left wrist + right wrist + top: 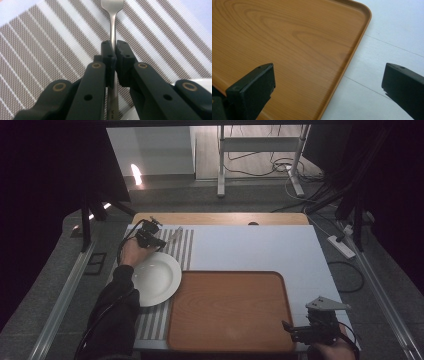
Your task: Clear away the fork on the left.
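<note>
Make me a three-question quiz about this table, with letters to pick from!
1. Where is the white plate?
A. left of the wooden tray
B. on the tray
C. on the floor

2. What colours are the placemat stripes?
A. red and blue
B. grey and white
C. green and yellow

3. What is the left gripper doing?
A. wide open
B. shut on the fork
C. holding the plate

Answers: 1 A, the high view shows the plate on the placemat beside the tray. 2 B, the left gripper view shows grey and white bands. 3 B, the jaws pinch the fork's handle.
</note>
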